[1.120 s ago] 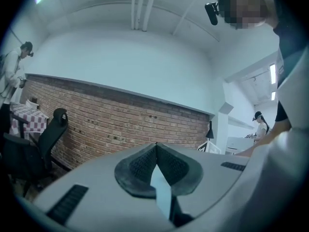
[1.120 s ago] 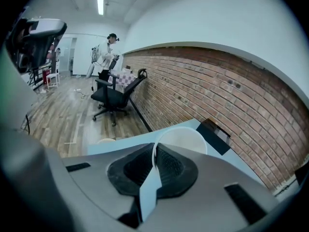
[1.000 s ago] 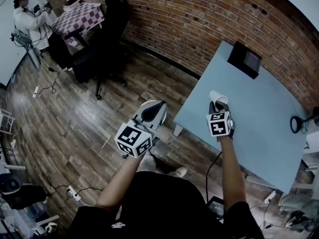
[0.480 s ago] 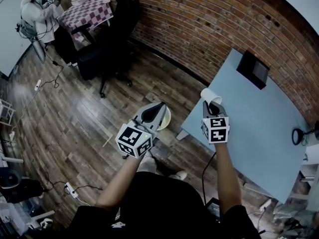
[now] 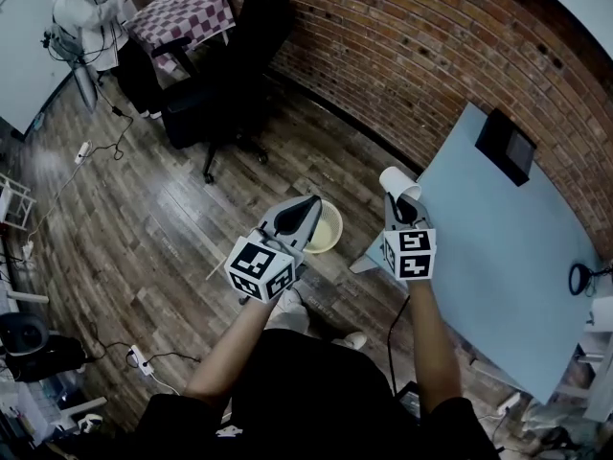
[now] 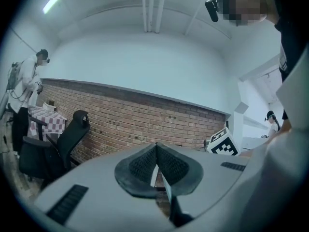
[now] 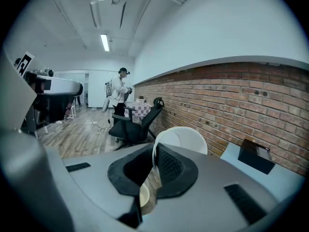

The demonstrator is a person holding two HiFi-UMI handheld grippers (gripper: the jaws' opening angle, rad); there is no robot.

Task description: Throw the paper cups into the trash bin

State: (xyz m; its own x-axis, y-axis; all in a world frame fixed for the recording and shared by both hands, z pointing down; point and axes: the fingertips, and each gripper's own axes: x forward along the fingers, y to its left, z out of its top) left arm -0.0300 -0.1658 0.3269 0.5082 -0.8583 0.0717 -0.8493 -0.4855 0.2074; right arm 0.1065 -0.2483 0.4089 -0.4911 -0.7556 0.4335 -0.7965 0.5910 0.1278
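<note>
A white paper cup [image 5: 397, 182] hangs in the air by the blue table's near-left corner, pinched by its rim in my right gripper [image 5: 401, 205], which is shut on it. In the right gripper view the cup [image 7: 182, 138] stands out past the right gripper [image 7: 155, 151], mouth towards the camera. A pale yellow round trash bin [image 5: 327, 226] sits on the wooden floor, left of and below the cup, partly hidden behind my left gripper [image 5: 299, 215]. In its own view the left gripper [image 6: 156, 149] has its pads together and holds nothing.
The blue table [image 5: 498, 247] fills the right side, with a black box [image 5: 505, 146] near the brick wall. A black office chair [image 5: 239, 75] stands at the back left. A person [image 5: 84, 8] stands by a checkered table [image 5: 187, 12]. Cables lie on the floor at the left.
My right gripper carried the cup leftward, from over the table out past its corner. The trash bin has come into view beside the left gripper, which drifted slightly right.
</note>
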